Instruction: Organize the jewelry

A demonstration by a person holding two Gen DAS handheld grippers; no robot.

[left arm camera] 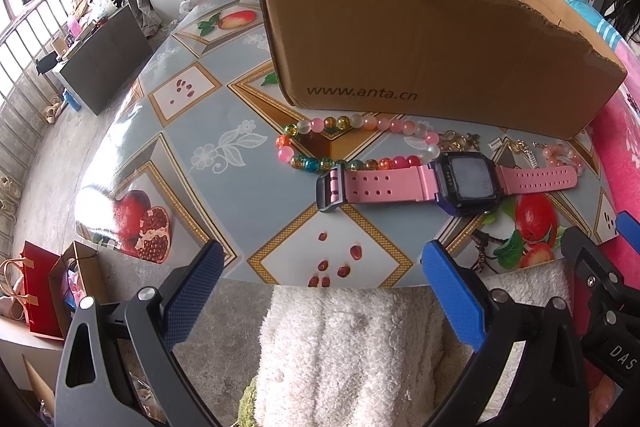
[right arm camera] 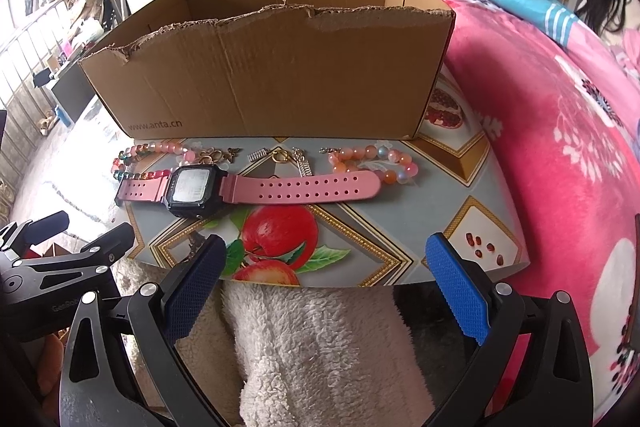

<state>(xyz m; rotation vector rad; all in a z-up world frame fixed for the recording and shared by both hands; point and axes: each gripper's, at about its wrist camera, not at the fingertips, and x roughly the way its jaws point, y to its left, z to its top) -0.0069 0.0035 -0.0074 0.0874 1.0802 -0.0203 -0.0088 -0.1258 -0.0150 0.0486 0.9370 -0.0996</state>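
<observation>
left wrist view: pink-strapped digital watch with black square case (left arm camera: pixel 452 183) lies flat on fruit-patterned tablecloth (left arm camera: pixel 192 155), long axis running left-right, crosswise ahead of both tools. multicoloured glass-bead bracelet (left arm camera: pixel 320 143) just behind it, touching strap; peach bead bracelet (right arm camera: pixel 372 159) further right; torn brown cardboard box (right arm camera: pixel 272 83) behind all. left gripper (left arm camera: pixel 324 291) and right gripper (right arm camera: pixel 324 279) hover low at near table edge, jaws wide, empty. right one looks nearer watch case.

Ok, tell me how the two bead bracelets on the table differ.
The multicoloured bead bracelet mixes green, orange, blue and pink beads; the peach bead bracelet is nearly all pale orange-pink. The multicoloured one lies by the pink watch's buckle end, the peach one by its holed strap end. Both lie before the cardboard box.
</observation>
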